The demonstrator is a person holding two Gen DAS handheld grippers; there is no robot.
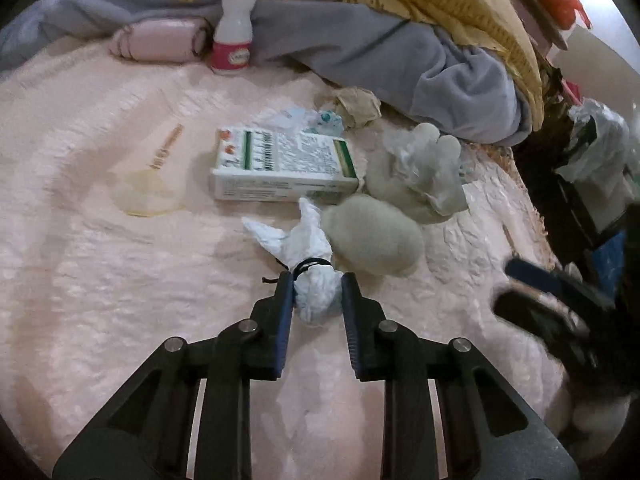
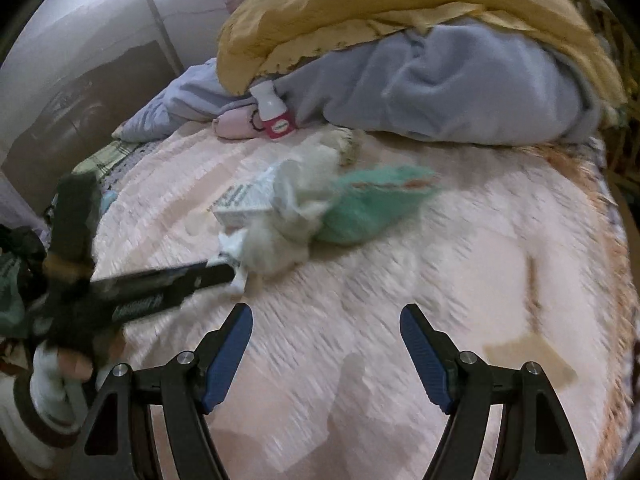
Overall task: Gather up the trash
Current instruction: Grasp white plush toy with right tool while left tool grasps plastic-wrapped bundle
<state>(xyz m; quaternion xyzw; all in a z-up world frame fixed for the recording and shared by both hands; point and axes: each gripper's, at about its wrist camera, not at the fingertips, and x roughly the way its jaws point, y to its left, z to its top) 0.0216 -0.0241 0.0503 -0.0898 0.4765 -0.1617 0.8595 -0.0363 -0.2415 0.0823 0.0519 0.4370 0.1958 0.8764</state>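
Observation:
My left gripper [image 1: 317, 286] is shut on a crumpled white tissue wad [image 1: 316, 296] tied with a black band, low on the pink bed cover [image 1: 100, 264]. Beyond it lie a white and green carton [image 1: 280, 164], pale crumpled wads [image 1: 376, 236], a clear plastic wrapper [image 1: 420, 168], a brown paper ball [image 1: 358, 106] and a small white bottle with a red label [image 1: 233, 36]. My right gripper [image 2: 326, 320] is open and empty above the cover, short of the blurred trash pile [image 2: 288, 216] and a green bag [image 2: 368, 204]. The left gripper [image 2: 160, 284] shows at its left.
A heap of grey and yellow blankets [image 1: 380, 36] fills the back of the bed. A pink pouch [image 1: 160, 40] lies beside the bottle. A flat clear plastic piece [image 1: 146, 192] lies left of the carton. Dark clutter [image 1: 580, 168] stands past the bed's right edge.

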